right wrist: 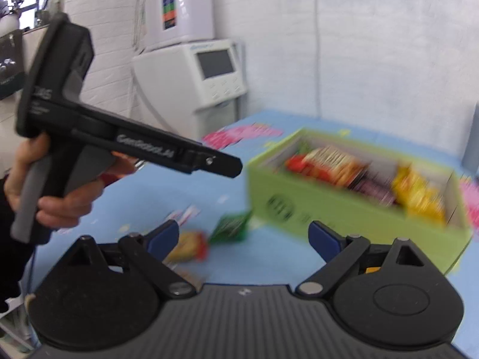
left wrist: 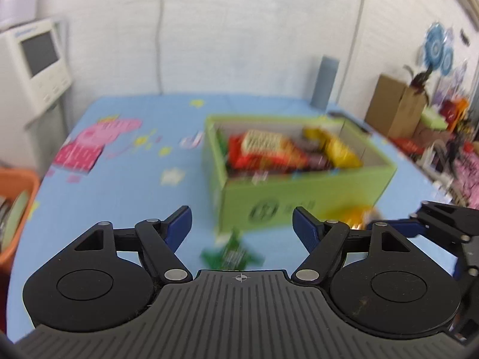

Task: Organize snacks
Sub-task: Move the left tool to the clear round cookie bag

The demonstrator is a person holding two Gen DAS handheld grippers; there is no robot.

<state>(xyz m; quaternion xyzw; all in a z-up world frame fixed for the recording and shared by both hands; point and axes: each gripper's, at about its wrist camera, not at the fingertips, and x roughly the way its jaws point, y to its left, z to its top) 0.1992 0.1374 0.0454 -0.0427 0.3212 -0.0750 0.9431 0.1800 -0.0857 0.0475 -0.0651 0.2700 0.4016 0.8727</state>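
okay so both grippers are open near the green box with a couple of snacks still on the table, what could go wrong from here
1. The green packet and yellow-red snack lie close together, so the open left gripper and right gripper may collide reaching for them.
2. The green box already looks full; added snacks might slide out.
3. The frames are blurred, so a hurried grasp may miss.

Matt green cardboard box (left wrist: 299,206); glossy foil snack packets (left wrist: 266,152); smooth printed blue table cover (left wrist: 125,185); matt black plastic gripper bodies.
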